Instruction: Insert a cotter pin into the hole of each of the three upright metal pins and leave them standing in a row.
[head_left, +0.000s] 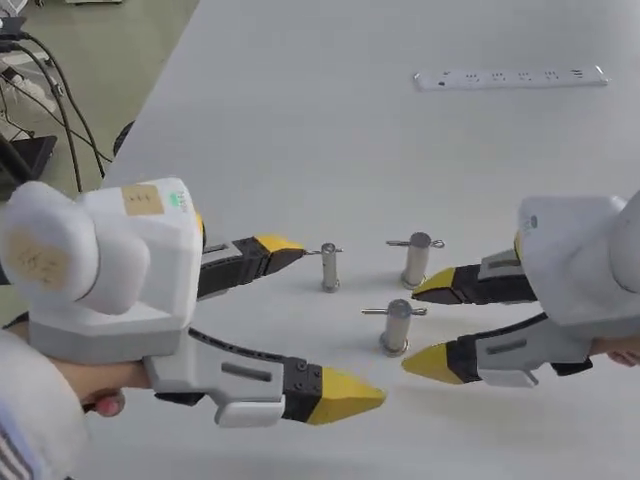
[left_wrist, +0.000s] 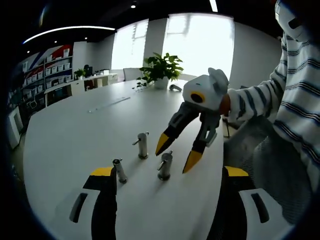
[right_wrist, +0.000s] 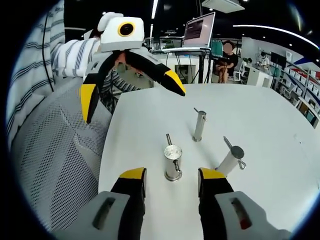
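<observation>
Three metal pins upright on table (head_left: 300, 120): thin pin (head_left: 330, 268), far pin (head_left: 416, 259), near pin (head_left: 396, 327). Cotter pin (head_left: 380, 312) through each. Left gripper (right_wrist: 134, 104) jaws wide apart, one tip just beside thin pin. Right gripper (head_left: 410, 328) jaws apart, just short of near pin.

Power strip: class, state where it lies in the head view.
The white power strip lies flat at the upper right of the head view, on the far part of the table, well beyond the three metal pins.
</observation>
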